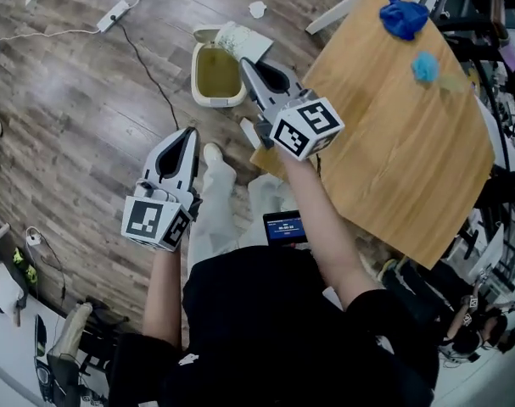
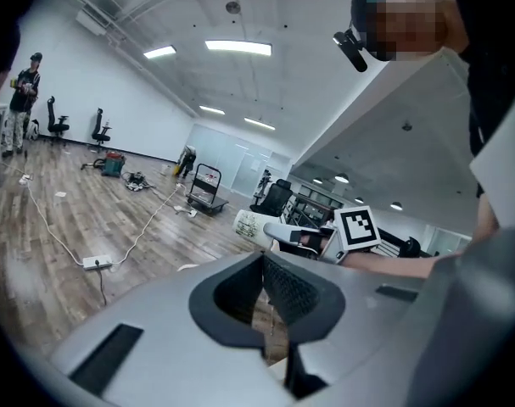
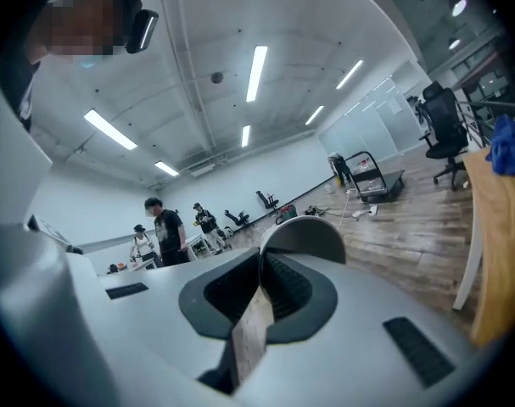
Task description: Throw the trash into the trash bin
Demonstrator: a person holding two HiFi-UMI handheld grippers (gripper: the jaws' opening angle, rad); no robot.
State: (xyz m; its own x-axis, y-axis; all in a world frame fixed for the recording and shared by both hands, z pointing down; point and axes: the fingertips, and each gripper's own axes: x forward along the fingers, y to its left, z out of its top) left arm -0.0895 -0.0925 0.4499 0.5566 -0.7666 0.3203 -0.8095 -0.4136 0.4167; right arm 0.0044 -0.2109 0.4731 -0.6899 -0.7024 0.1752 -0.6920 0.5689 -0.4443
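The cream trash bin stands open on the wood floor, left of the table. My right gripper reaches over the bin's right rim, shut on a white printed paper cup that sticks out past its tips. In the left gripper view that cup shows at the end of the right gripper. In the right gripper view it is a grey rounded shape just beyond the shut jaws. My left gripper hangs lower left of the bin, shut and empty.
A wooden table at the right carries a dark blue crumpled wad and a light blue one. A crumpled white paper lies on the floor behind the bin. A power strip and its cable cross the floor.
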